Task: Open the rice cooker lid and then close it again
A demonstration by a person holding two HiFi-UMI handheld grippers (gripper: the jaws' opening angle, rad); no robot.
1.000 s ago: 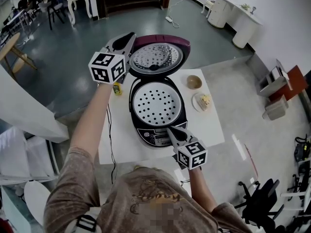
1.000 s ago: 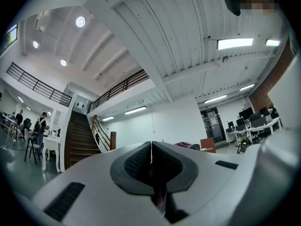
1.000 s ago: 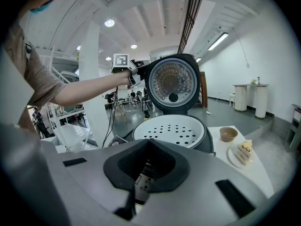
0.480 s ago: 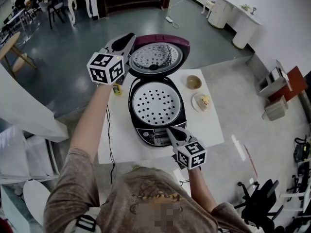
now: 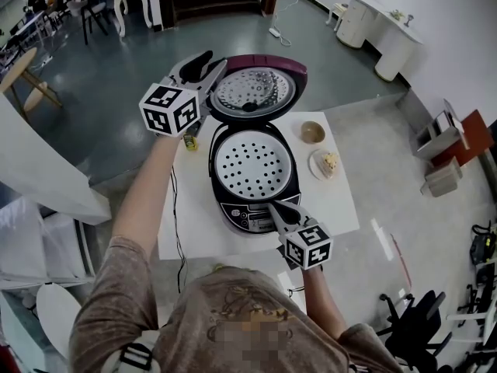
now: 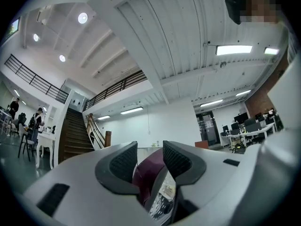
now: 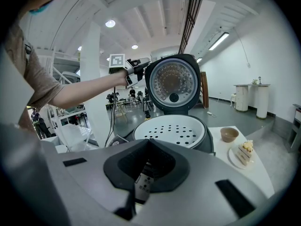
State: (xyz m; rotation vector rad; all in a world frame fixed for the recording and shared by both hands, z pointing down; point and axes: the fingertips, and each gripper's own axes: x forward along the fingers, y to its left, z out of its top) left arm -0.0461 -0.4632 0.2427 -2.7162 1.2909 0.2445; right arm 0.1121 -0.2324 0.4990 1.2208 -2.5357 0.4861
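The rice cooker (image 5: 250,165) stands on a white table (image 5: 342,208) with its maroon lid (image 5: 252,92) swung up, upright; a white perforated tray fills the pot. My left gripper (image 5: 213,62) is at the lid's upper left rim. Its jaws are opening, and the rim (image 6: 148,173) sits loosely between them, low down, with a gap at the pads. My right gripper (image 5: 273,205) is shut, its tips at the control panel (image 5: 248,217) on the cooker's front. The right gripper view shows the open lid (image 7: 172,83) and the left gripper (image 7: 141,67) beside it.
A small brown bowl (image 5: 312,132) and a plate with a cake slice (image 5: 326,163) sit on the table right of the cooker. A small yellow item (image 5: 189,142) lies at the left rear corner. A black cable (image 5: 177,208) hangs off the left side.
The left gripper's jaws have parted at the lid's rim. The lid stays upright and the right gripper has not moved.
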